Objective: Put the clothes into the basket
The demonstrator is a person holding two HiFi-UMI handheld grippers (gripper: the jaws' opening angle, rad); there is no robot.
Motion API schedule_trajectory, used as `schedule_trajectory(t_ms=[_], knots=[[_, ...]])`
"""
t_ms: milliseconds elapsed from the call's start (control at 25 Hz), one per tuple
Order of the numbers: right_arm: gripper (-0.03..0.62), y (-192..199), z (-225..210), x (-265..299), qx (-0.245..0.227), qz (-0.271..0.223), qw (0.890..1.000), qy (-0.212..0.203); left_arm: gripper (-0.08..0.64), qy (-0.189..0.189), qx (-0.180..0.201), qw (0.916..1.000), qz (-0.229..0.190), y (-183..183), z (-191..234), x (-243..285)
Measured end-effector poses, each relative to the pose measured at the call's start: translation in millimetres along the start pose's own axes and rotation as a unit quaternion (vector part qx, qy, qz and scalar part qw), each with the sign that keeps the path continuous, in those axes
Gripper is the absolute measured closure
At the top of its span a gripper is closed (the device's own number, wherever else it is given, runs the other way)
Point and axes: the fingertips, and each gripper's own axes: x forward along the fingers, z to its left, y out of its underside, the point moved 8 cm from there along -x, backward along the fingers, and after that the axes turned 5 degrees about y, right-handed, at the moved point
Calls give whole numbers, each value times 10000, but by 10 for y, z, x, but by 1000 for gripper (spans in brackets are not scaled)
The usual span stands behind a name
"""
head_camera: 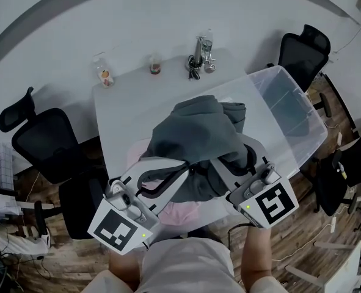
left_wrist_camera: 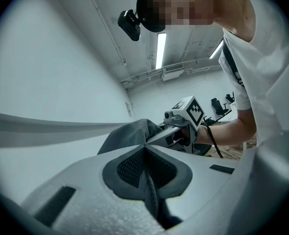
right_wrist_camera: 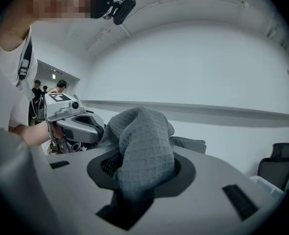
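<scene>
Grey waffle-weave garment (head_camera: 195,133) bunched beside clear plastic basket (head_camera: 317,124).

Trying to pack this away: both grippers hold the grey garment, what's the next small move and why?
Probably carry it right, over the clear bin: left gripper and right gripper both clamp the grey garment, which hangs above the table beside the bin, not over it.

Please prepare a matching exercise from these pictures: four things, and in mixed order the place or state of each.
1 grey garment
2 pink garment
3 clear basket
4 bottles

a along the far edge of the table
b held up by the left claw and right claw
c at the table's right end
d on the table, below the grey garment

Pairs: 1-b, 2-d, 3-c, 4-a
</scene>
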Motion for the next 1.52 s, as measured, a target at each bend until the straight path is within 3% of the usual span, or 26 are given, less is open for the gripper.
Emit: schedule_trajectory(t_ms=[800, 1520], knots=[[460, -97, -797, -769, 25, -384, 9963, 770, 557, 531, 365, 9973, -352, -339, -115, 909], [460, 388, -1750, -1395, 320, -128, 9885, 1470, 557, 1230, 298, 9912, -386, -258, -243, 2181]])
